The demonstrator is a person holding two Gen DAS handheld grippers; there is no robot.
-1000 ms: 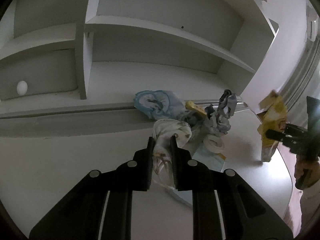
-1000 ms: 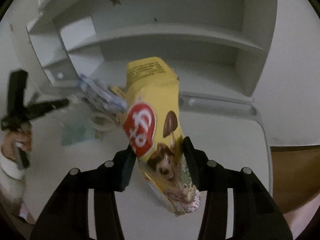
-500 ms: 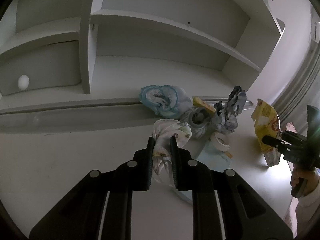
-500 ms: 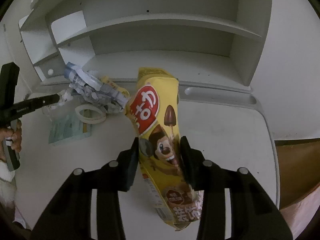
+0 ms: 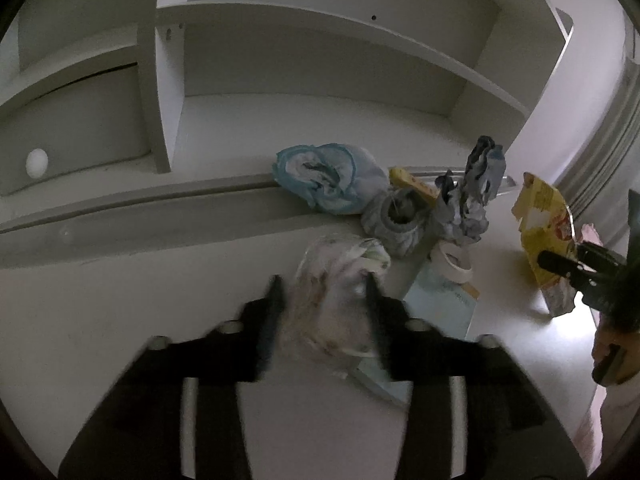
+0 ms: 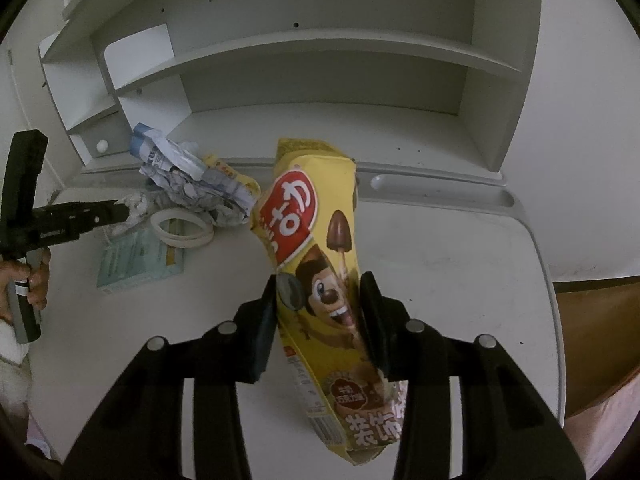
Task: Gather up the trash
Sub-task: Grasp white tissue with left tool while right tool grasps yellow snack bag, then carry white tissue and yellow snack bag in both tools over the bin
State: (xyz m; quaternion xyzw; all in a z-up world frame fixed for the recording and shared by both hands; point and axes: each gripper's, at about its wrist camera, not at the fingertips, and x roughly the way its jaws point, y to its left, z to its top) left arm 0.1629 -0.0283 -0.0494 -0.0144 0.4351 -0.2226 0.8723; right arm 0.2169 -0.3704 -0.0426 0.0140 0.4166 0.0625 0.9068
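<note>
A crumpled white wrapper wad (image 5: 340, 256) lies between the fingers of my left gripper (image 5: 323, 280). Its jaws are opening; the left finger stands clear of the wad and the view is blurred there. My right gripper (image 6: 319, 278) is shut on a yellow snack box (image 6: 308, 216) with a red logo, held upright above the white desk (image 6: 440, 272). From the left wrist view, that box (image 5: 540, 216) hangs at the right edge. The trash pile holds a blue-rimmed crumpled piece (image 5: 324, 176), a crumpled newspaper (image 5: 472, 200), a tape ring (image 5: 452, 260) and a pale green pack (image 5: 440, 308).
White shelving (image 5: 280, 60) rises behind the desk, with a groove along the desk's back edge. A white knob (image 5: 37, 162) sits on a drawer at far left. A grey crumpled cup-like item (image 5: 396, 220) lies in the pile. A person's hand (image 6: 36, 280) holds the left gripper's handle.
The left jaws have spread wide apart and the white wad has loosened between them. The left gripper drew closer to the pile. The right gripper keeps the yellow box almost still.
</note>
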